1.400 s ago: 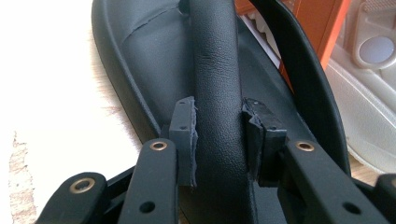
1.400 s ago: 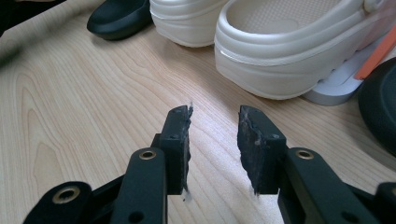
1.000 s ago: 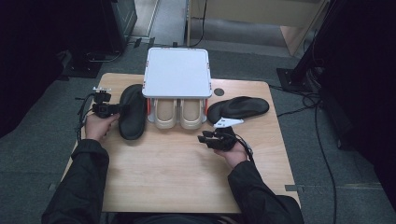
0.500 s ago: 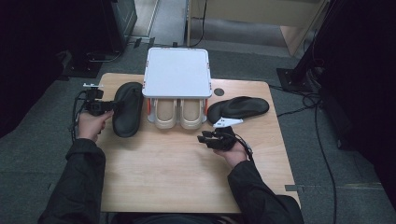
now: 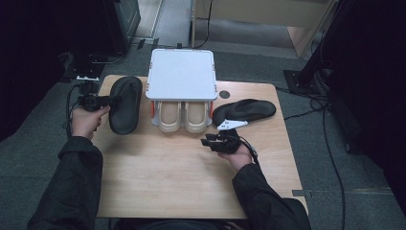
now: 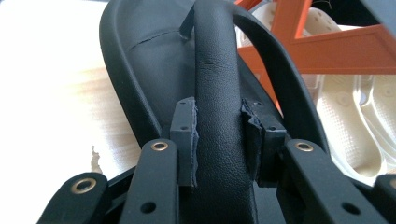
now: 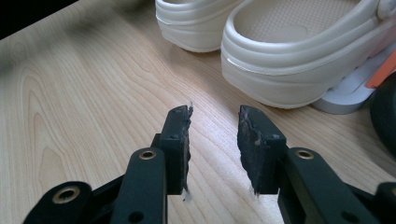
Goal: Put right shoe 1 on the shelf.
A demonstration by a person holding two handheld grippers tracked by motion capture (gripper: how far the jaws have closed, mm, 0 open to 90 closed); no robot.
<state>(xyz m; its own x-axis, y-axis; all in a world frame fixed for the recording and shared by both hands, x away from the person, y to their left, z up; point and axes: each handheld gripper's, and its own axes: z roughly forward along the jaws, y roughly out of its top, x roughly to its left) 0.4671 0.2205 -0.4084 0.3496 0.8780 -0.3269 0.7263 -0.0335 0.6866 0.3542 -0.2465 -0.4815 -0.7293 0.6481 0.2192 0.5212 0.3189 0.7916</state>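
Left claw (image 5: 106, 100) is clamped on the strap of the black sandal (image 5: 125, 104), pads pinching it from both sides in the left gripper view (image 6: 219, 135). Vs 1 s ago the sandal has shifted left and a bit far, away from the white rack (image 5: 181, 75), toward the tabletop's (image 5: 167, 177) far-left corner; left hand moved out w/ it. Looks like it's being dragged or lifted clear of the rack, so pick-up seems done and placing is next, imo.

Right claw (image 5: 208, 141) hasn't budged: jaws apart, nothing between them (image 7: 215, 149), hovering near the cream clogs (image 5: 183, 116) under the rack. Second black sandal (image 5: 246, 111) sits at right, same spot as before, just beyond the right hand.
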